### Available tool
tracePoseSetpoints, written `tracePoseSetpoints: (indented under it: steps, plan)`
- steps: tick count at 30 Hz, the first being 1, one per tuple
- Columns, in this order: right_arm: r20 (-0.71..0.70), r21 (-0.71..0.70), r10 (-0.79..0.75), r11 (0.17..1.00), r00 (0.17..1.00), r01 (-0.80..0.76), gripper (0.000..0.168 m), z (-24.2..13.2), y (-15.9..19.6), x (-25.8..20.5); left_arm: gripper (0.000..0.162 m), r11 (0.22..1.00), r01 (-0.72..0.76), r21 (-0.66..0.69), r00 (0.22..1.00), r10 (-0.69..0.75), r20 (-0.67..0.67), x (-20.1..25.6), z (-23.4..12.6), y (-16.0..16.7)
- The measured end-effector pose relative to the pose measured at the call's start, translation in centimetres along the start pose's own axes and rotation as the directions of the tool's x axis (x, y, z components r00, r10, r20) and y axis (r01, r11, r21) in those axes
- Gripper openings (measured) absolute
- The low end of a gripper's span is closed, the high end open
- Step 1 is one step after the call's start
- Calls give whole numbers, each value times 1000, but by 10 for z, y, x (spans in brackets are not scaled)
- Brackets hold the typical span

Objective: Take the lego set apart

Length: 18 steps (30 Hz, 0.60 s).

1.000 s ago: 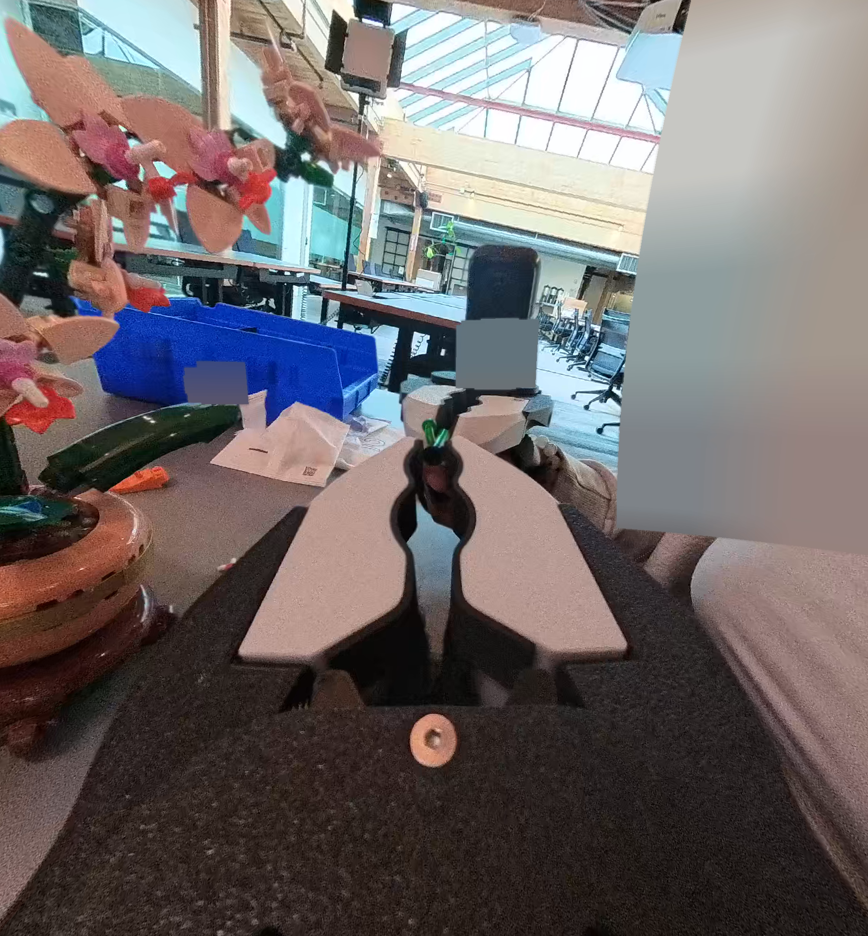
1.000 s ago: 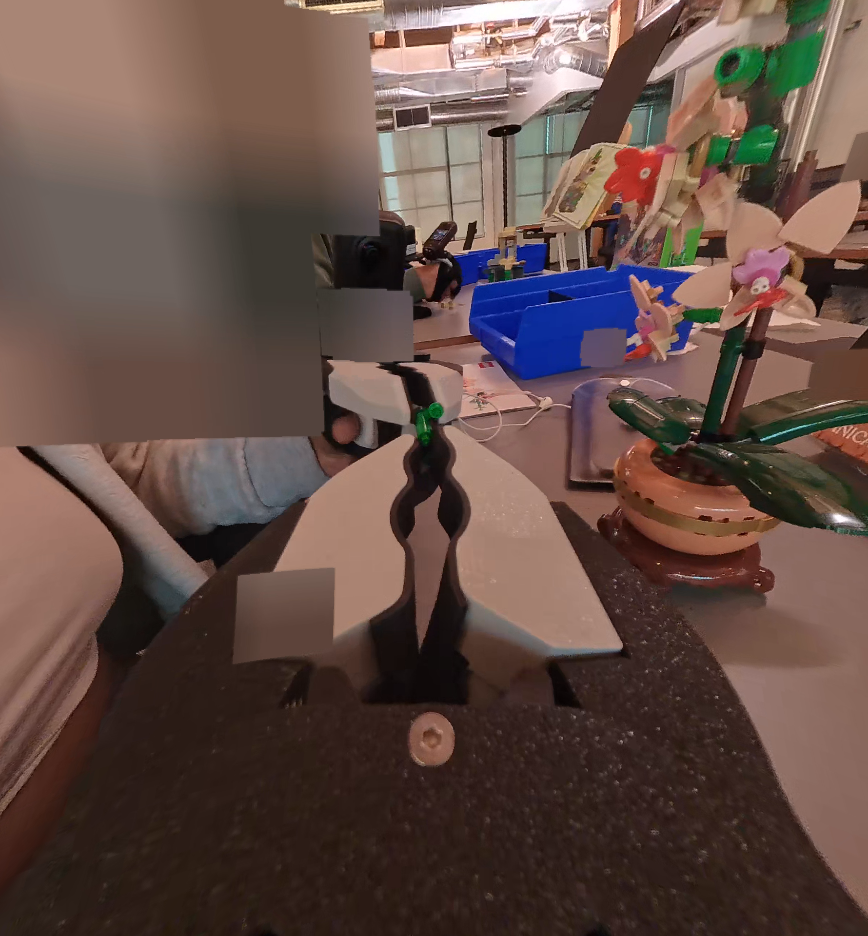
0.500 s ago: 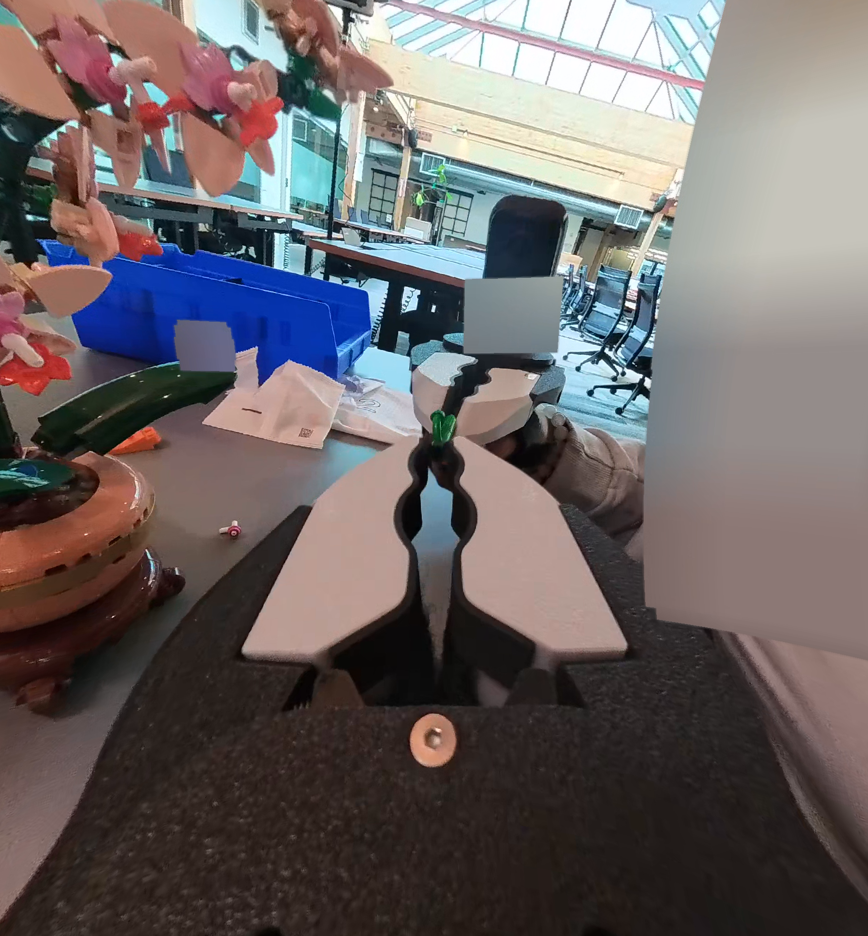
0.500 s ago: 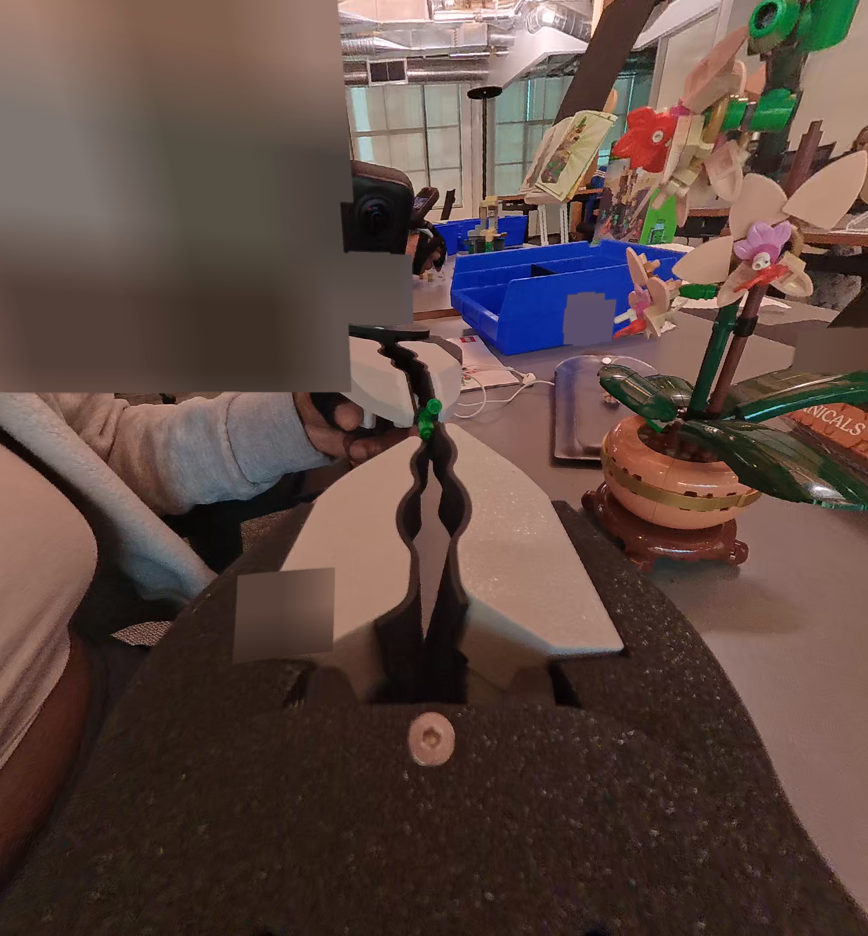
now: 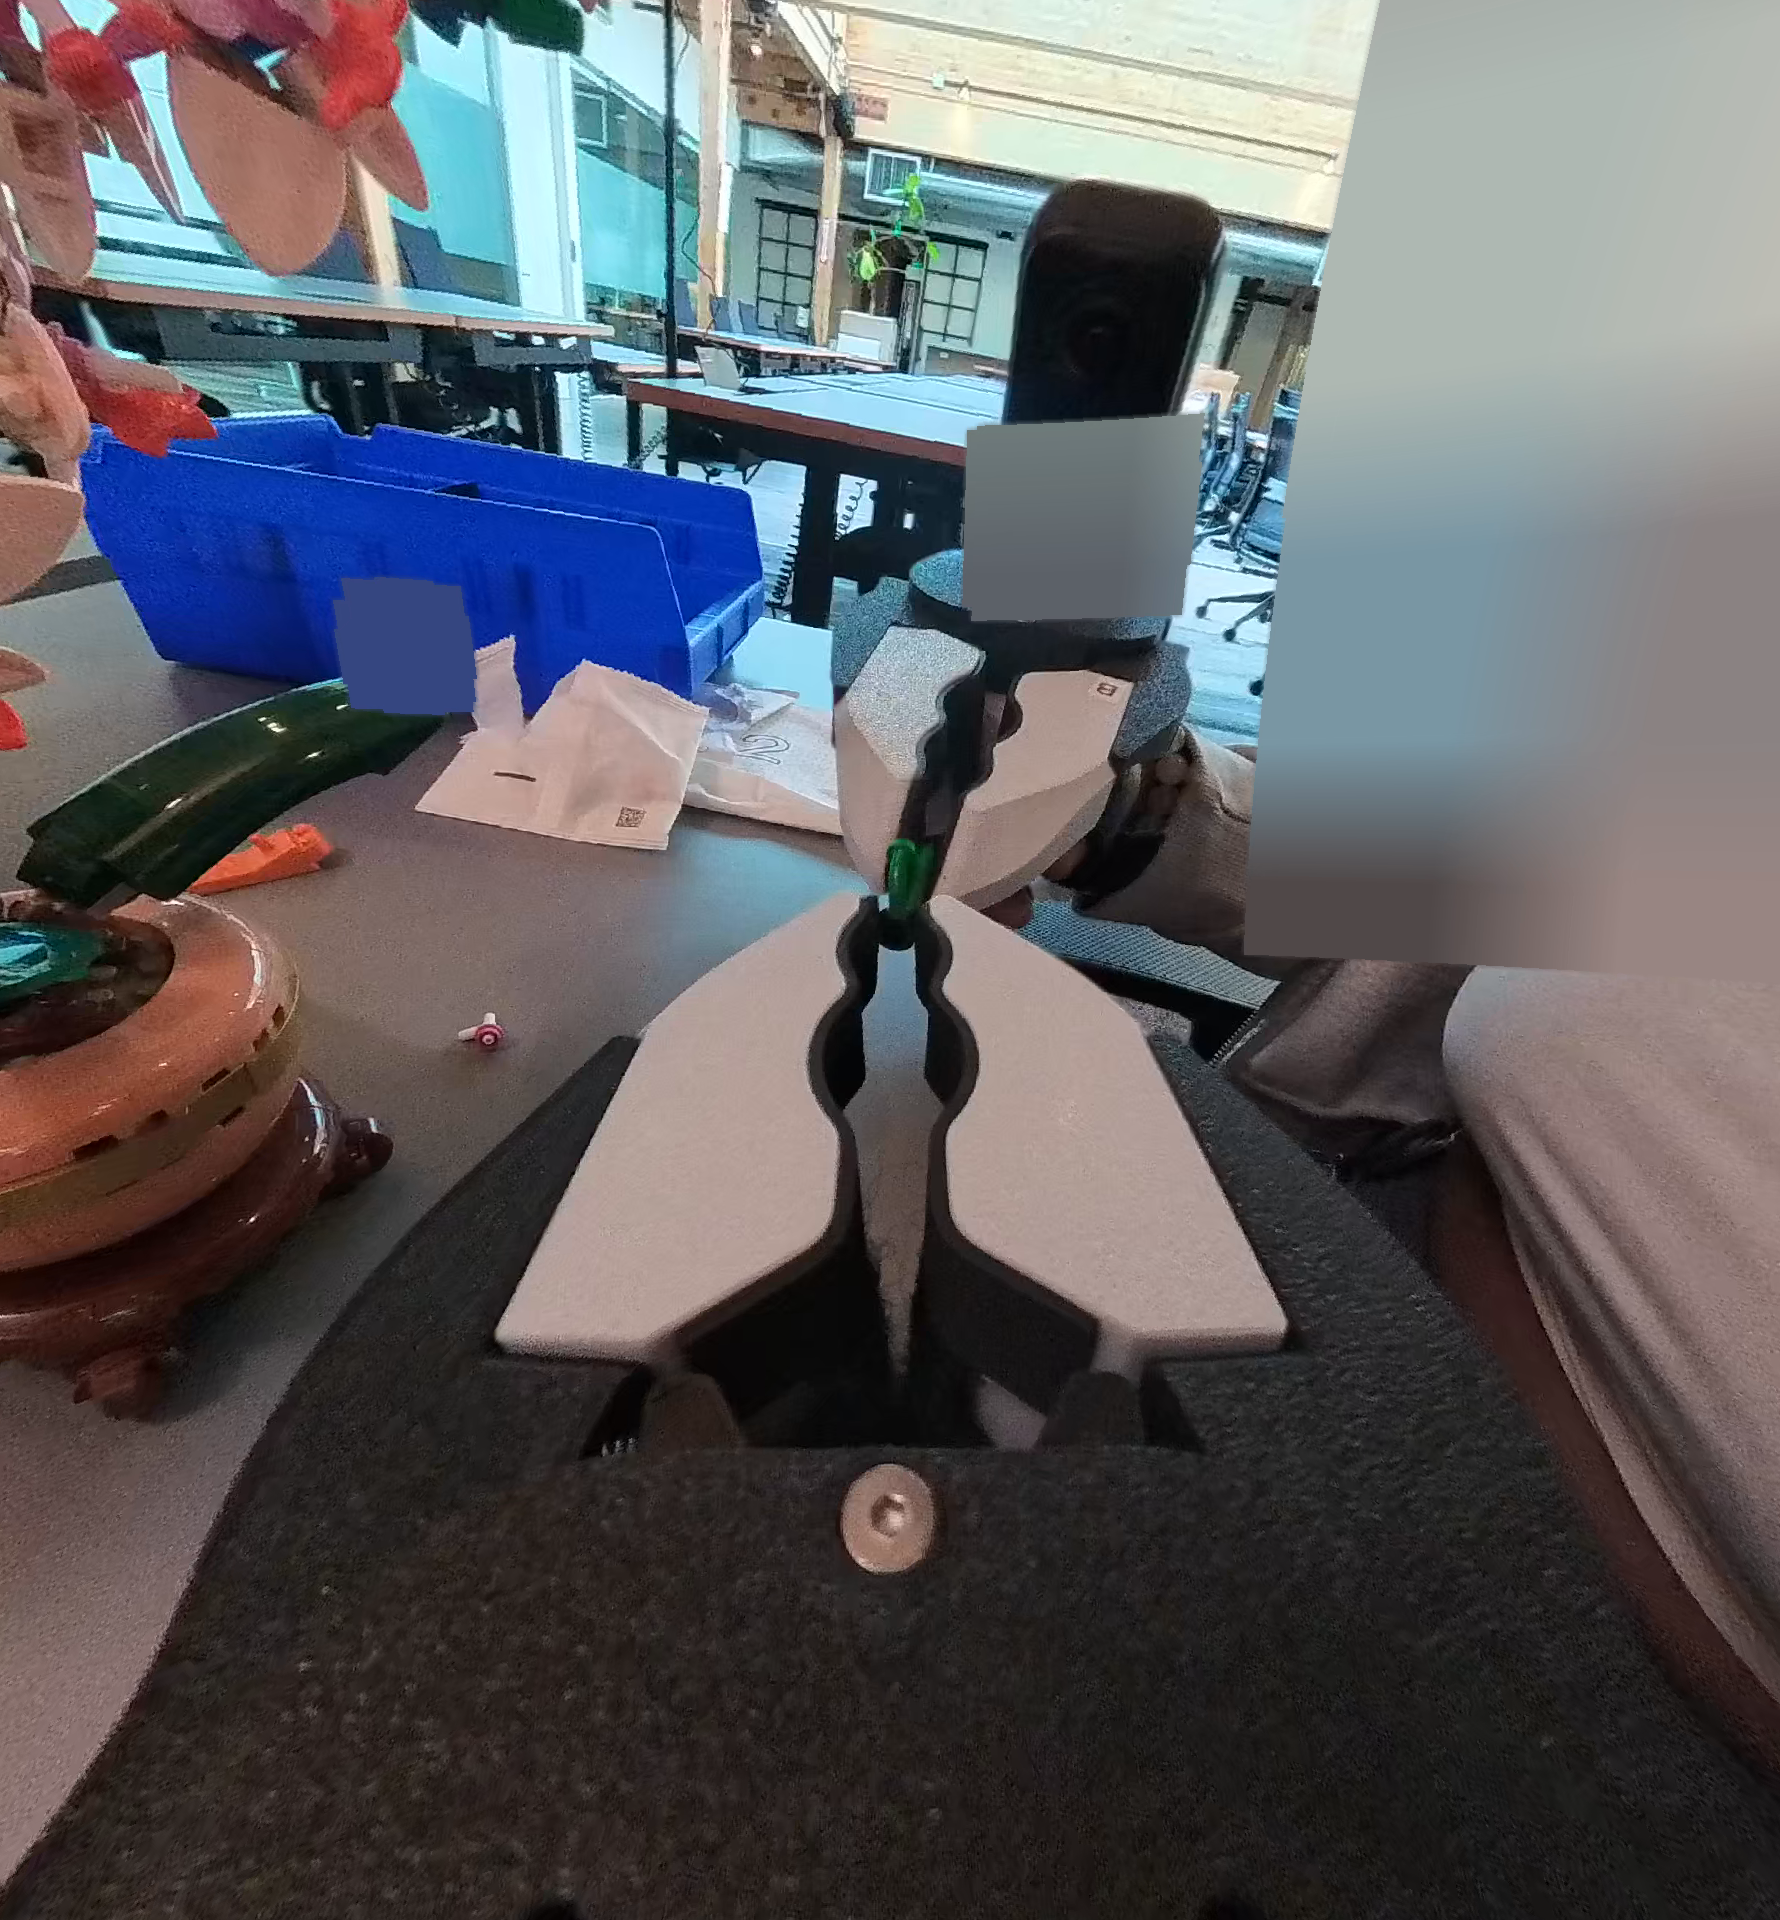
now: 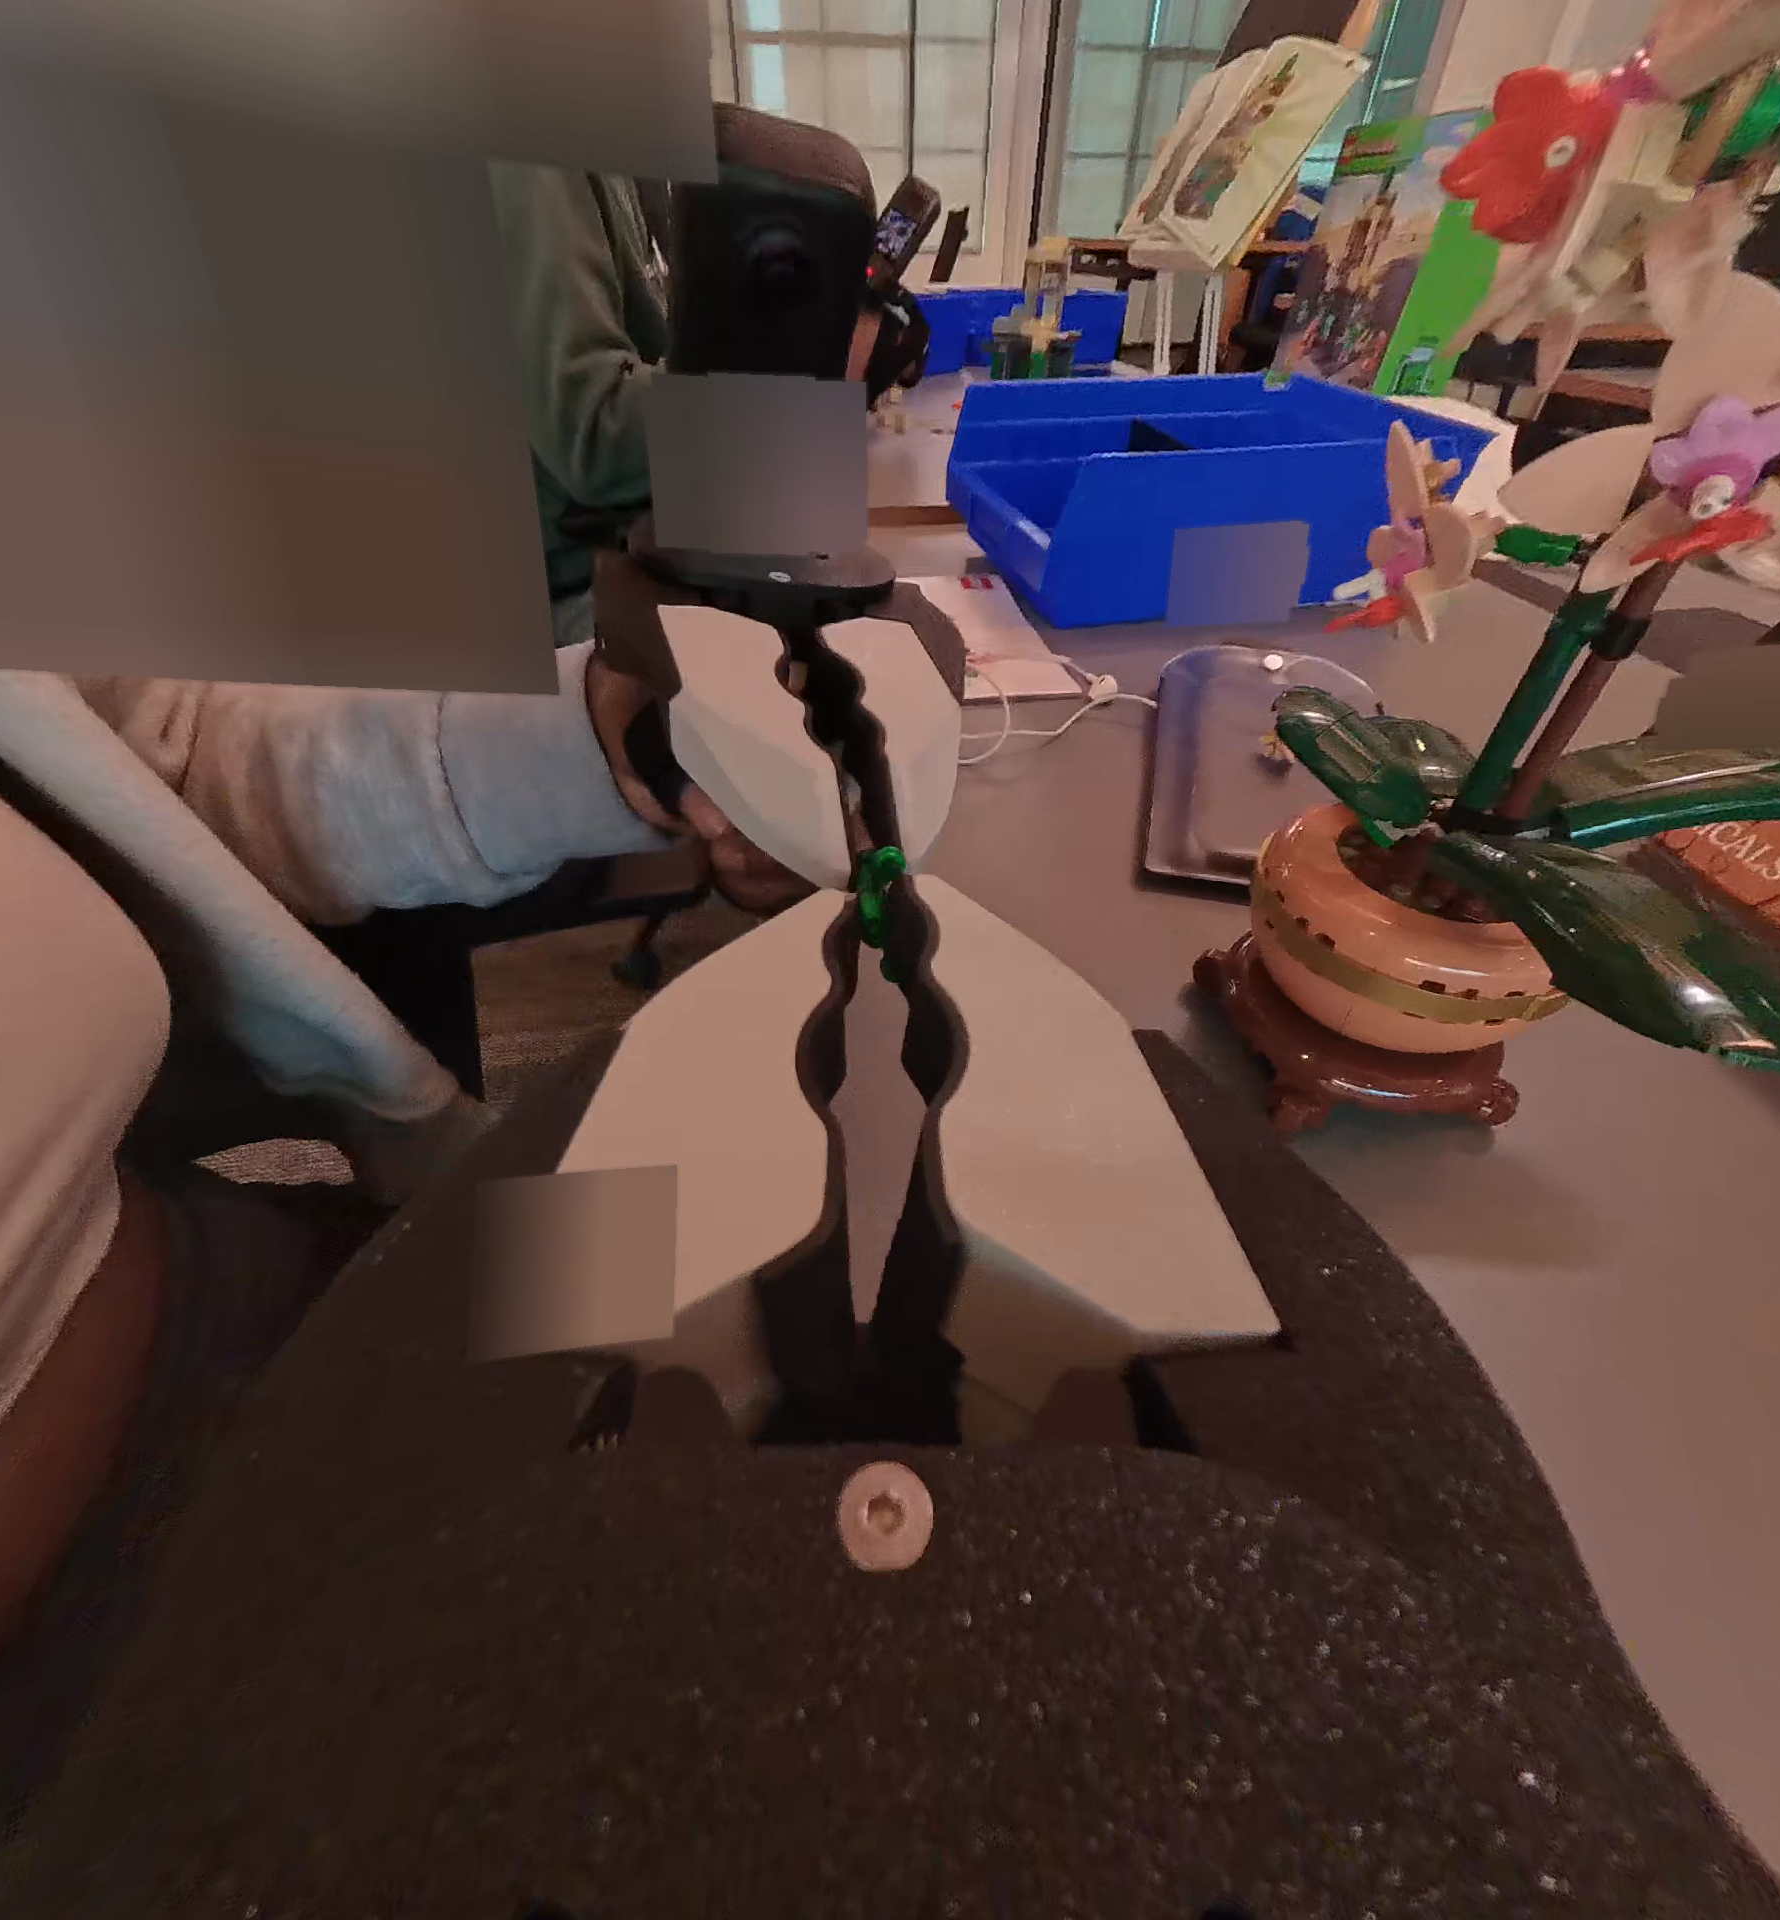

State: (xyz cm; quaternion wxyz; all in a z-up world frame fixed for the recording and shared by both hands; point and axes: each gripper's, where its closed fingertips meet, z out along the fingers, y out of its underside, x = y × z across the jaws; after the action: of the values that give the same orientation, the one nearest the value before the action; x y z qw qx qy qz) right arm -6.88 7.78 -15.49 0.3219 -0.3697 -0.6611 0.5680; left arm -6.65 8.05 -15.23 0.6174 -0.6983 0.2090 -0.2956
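Lego orchid: potted, upright on grey table, beside blue bin. Small green stem piece: off the plant, held in air between both tools, tip to tip. Left gripper: fingers pressed onto the piece's near end. Right gripper: likewise pinching its opposite end. Loose pink-white bit: on table near pot.

Glossy plastic leaf, matt grey table, crinkled paper bag, smooth blue plastic bin.

Opposed close wrist views, shared green piece
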Motion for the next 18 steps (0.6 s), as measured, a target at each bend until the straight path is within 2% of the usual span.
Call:
tracePoseSetpoints:
  steps: [6,7,8,9,10,12,14,16,18]
  plan:
    - [-47,110,-47,993,998,52,4,-2,-17,-5,6,996,45,81,999,-43,-32,4,-5,-15]
    - [-80,141,-55,988,995,66,4,-5,-23,-3,6,994,60,95,998,-62,20,-7,-13,-16]
    - [-140,270,-11,962,990,49,4,-27,-40,9,6,988,56,141,987,-76,139,-32,-36,-18]
    - [-179,376,74,926,981,-1,4,-59,-52,26,5,968,93,232,977,-134,166,-47,-67,-26]
    - [-203,386,100,922,974,-14,4,-81,-50,37,5,948,120,295,979,-162,122,-44,-85,-37]
    - [-243,197,39,980,969,10,4,-79,-22,46,6,980,10,200,990,-38,138,-30,-68,-38]
    - [-207,-56,-33,998,978,22,4,-63,4,49,6,994,3,106,995,-14,98,-22,-39,-30]
    - [-209,-281,-133,957,969,71,5,-63,28,64,6,997,17,74,997,-23,79,-21,-25,-19]
    - [-202,-454,-132,890,971,27,5,-67,53,78,6,997,52,64,996,-57,75,-21,-17,-8]
